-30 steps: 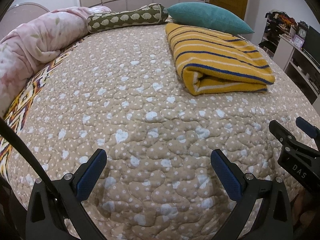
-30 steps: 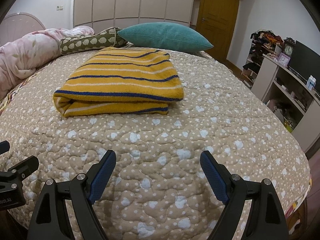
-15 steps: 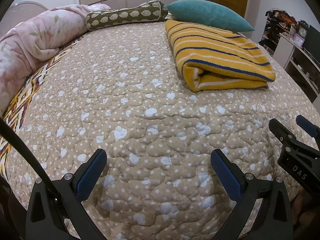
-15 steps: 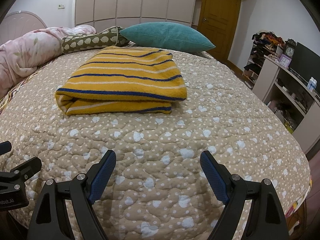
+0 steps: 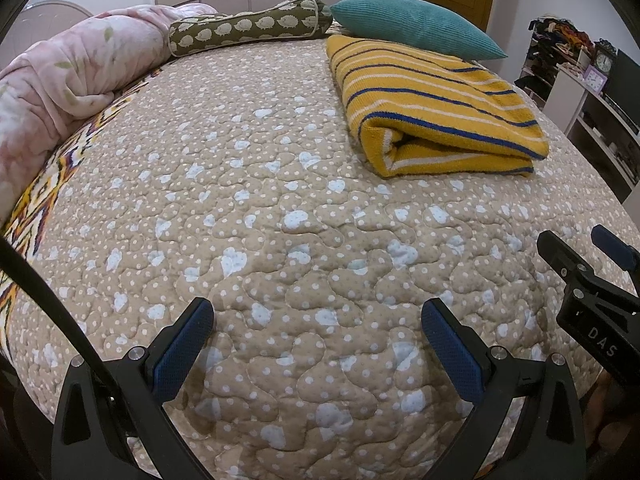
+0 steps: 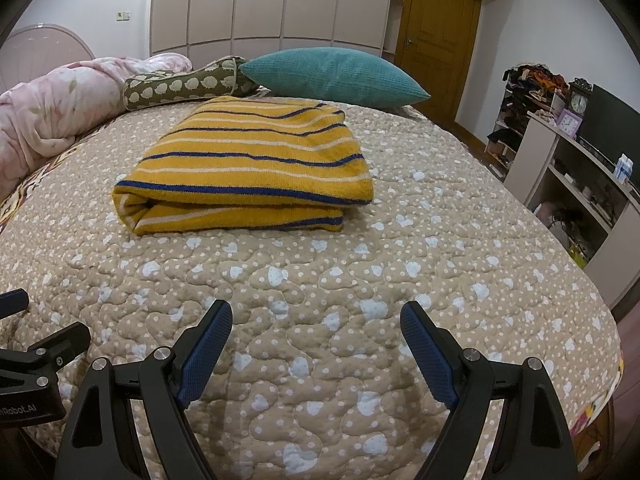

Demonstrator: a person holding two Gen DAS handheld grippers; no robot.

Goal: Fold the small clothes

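Note:
A folded yellow garment with blue and white stripes [image 5: 432,108] [image 6: 248,164] lies on the beige dotted quilt [image 5: 280,240] [image 6: 360,260], toward the pillows. My left gripper [image 5: 318,320] hovers open over the quilt's near part, well short and left of the garment, with nothing between its blue pads. My right gripper [image 6: 316,324] is also open and empty, in front of the garment's folded edge. The right gripper's black body shows at the right edge of the left wrist view [image 5: 592,300].
A teal pillow [image 6: 332,76], a green sheep-print bolster [image 6: 188,84] and a pink rumpled blanket [image 5: 68,76] line the bed's far and left sides. White shelves with clutter and a clock [image 6: 580,100] stand to the right. A wooden door [image 6: 436,40] is behind.
Both views have drawn slightly back and up from the garment; it sits a bit farther off in each. Both grippers stay open and the garment has not moved.

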